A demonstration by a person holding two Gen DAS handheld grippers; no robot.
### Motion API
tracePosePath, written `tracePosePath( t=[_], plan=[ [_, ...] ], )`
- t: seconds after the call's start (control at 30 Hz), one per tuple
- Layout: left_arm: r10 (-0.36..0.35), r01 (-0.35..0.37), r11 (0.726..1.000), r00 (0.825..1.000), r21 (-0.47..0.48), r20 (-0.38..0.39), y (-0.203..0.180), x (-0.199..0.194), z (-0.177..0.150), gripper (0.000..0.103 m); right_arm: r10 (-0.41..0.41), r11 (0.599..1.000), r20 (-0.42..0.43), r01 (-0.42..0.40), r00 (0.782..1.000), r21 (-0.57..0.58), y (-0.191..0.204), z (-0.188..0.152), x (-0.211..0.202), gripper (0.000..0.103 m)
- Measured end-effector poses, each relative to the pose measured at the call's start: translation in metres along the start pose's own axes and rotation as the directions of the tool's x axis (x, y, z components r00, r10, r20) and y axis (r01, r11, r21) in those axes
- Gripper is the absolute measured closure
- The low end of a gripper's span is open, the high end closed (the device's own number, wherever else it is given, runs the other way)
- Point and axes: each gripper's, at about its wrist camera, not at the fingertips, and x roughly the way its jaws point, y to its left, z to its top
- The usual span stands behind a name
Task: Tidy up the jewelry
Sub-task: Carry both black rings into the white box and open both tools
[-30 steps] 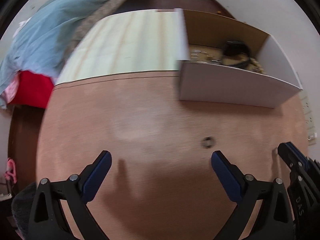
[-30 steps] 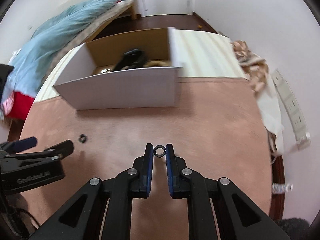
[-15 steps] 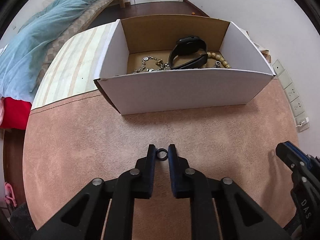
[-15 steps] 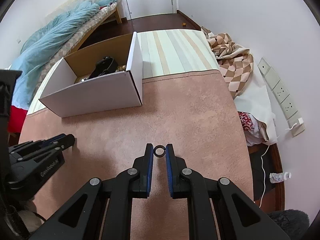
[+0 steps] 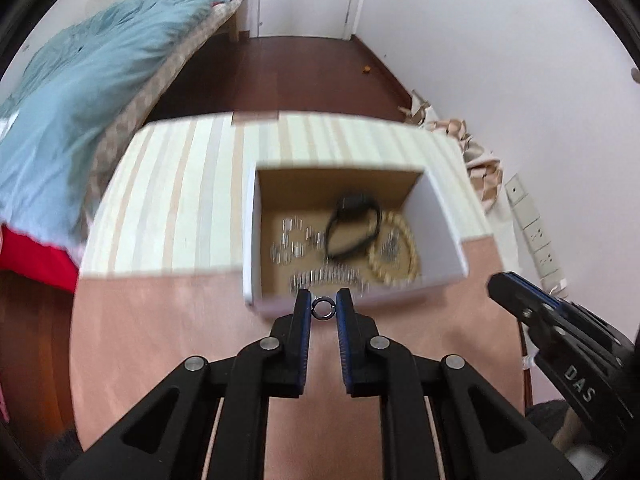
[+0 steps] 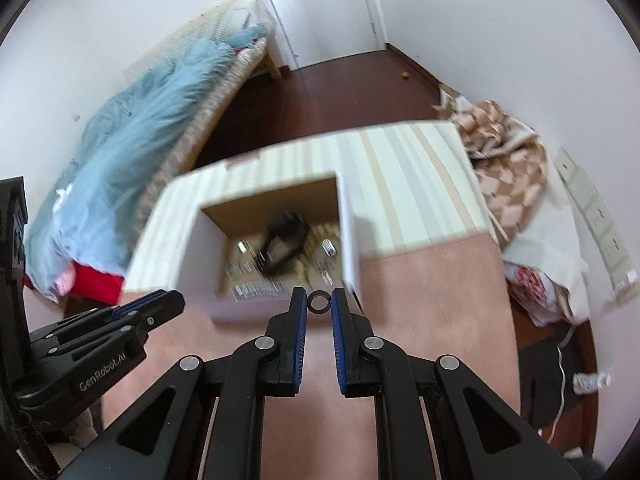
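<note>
- While both pairs of tongs are clenched, each one grips a small dark ring at its tips: the left tongs [image 5: 323, 307] pinch one ring [image 5: 323, 308], and the right tongs [image 6: 319, 302] pinch another ring [image 6: 319, 303].
- A second ago my left tongs stood wide apart over the pink mat with a ring lying loose between them; now they are shut on it, so that pickup is done.
- Half a second ago the box stood further ahead of both tips; now I have both pairs right at the near wall of the white cardboard box [image 5: 438, 216], and each ring hangs just over its rim.
- Inside I see a black watch [image 5: 352, 224], a beaded bracelet [image 5: 400, 248] and some silvery chains [image 5: 296, 240], blurred by my motion.
- The right tongs show at the right edge of the left view, and the left ones at the left edge of the right view, so they travel side by side.
- I judge that what remains for these two rings is carrying them past the wall and letting them drop among the other pieces.
- The box sits where the pink mat [image 5: 160, 320] meets a striped mat [image 5: 180, 184].
</note>
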Motion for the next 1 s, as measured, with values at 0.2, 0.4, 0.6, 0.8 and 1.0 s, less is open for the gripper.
tracePosePath(
  t=[0.2, 0.4, 0.6, 0.8, 1.0],
  plan=[
    [-0.039, 0.038, 0.999, 0.995, -0.010, -0.091, 0.018, 0.036, 0.056, 0.093, 0.030, 0.999, -0.082, -0.031, 0.996, -0.009, 0.007, 0.058, 0.042, 0.090],
    [-0.046, 0.042, 0.999, 0.981, -0.028, -0.187, 0.023, 0.067, 0.076, 0.092, -0.002, 1.000, -0.200, -0.004, 0.980, -0.030, 0.007, 0.087, 0.088, 0.090],
    [-0.052, 0.029, 0.994, 0.971, -0.102, -0.234, 0.034, 0.075, 0.087, 0.090, -0.028, 0.999, -0.262, 0.018, 0.965, -0.039, 0.005, 0.095, 0.105, 0.088],
    [0.025, -0.041, 0.995, 0.985, -0.092, -0.170, 0.040, 0.055, 0.091, 0.040, -0.030, 0.999, -0.231, 0.024, 0.972, -0.029, 0.002, 0.100, 0.091, 0.070],
    [0.071, -0.087, 0.990, 0.987, -0.110, -0.143, 0.052, 0.036, 0.081, 0.033, -0.106, 0.993, -0.203, 0.092, 0.974, -0.073, 0.006, 0.093, 0.073, 0.046]
  ],
)
